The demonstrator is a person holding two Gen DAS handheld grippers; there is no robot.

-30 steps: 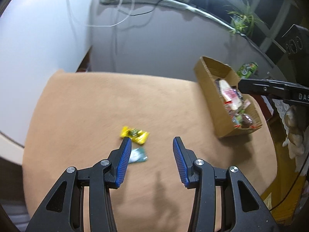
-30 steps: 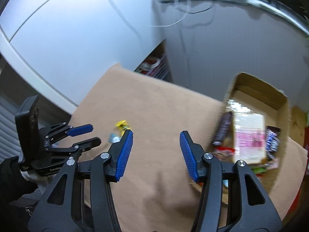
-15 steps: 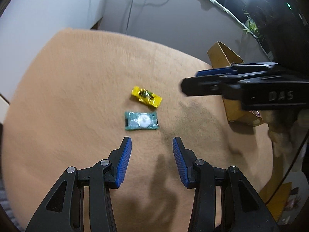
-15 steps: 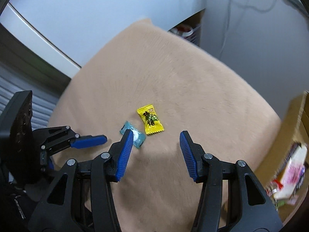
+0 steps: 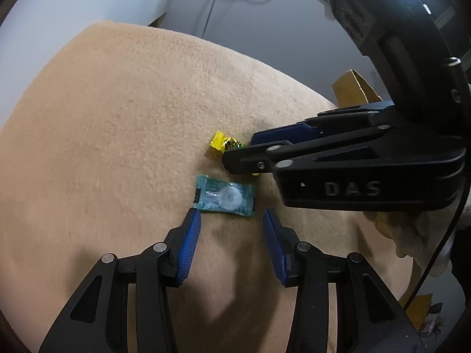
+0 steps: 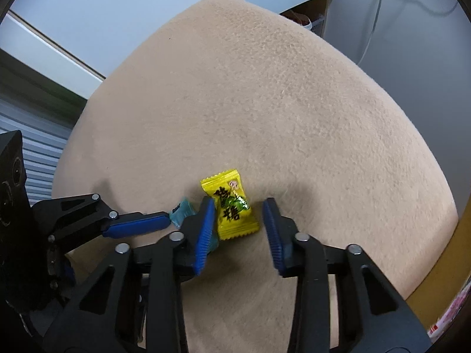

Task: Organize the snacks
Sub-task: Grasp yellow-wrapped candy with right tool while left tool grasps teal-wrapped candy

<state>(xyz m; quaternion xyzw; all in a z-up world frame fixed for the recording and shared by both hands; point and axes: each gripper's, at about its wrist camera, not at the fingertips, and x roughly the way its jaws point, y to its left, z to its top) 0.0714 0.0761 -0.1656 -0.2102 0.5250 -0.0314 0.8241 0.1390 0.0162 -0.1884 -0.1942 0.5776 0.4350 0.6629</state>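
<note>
**Two wrapped sweets on a tan cloth, a gripper at each**

Two small snacks lie close together on a fuzzy tan tablecloth [image 5: 117, 117]. On the left is a flat teal see-through wrapper holding a white ring-shaped sweet [image 5: 225, 196]. Beside it sits a shiny yellow foil candy with dark printed characters and a green patch [image 6: 232, 204].

The left gripper [image 5: 231, 217], black with blue ribbed pads, hangs just short of the teal sweet with its jaws apart, holding nothing. The right gripper [image 6: 238, 206] straddles the yellow candy; its jaws have just been closing, the candy lies between them, one pad touching its edge, the other not yet pressing.

Seen from the left wrist, the right gripper's black body covers most of the yellow candy. One brown cardboard box corner [image 5: 354, 89] pokes up behind it.
</note>
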